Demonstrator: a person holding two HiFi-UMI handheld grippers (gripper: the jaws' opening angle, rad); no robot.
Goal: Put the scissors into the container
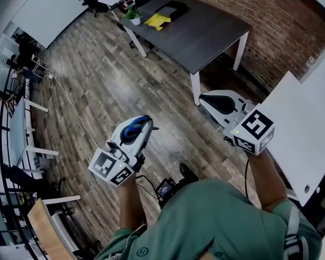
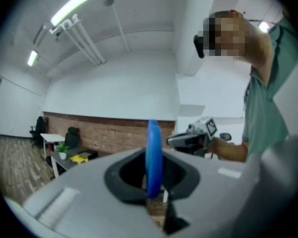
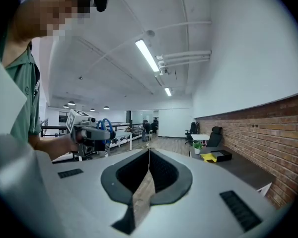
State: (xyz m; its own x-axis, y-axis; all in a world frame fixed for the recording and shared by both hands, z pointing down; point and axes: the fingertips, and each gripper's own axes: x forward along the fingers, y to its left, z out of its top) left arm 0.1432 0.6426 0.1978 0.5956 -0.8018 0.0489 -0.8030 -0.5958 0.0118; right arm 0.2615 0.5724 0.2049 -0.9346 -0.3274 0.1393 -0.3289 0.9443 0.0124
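Blue-handled scissors (image 2: 154, 155) are pinched in the left gripper (image 1: 142, 128), held aloft well short of the dark table (image 1: 206, 34), seemingly for carrying. The right gripper (image 3: 149, 152), nearer that table's corner, is pressed together and empty, probably kept free.

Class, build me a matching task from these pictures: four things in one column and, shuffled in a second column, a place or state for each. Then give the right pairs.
Column one
1. left gripper
2. right gripper
3. yellow sheet
4. potted plant

Column two
A. stands at a corner of the dark table
B. jaws together, nothing between them
C. lies on the dark table beside a black tray
D. shut on the scissors, by a blue handle

Pairs: 1-D, 2-B, 3-C, 4-A
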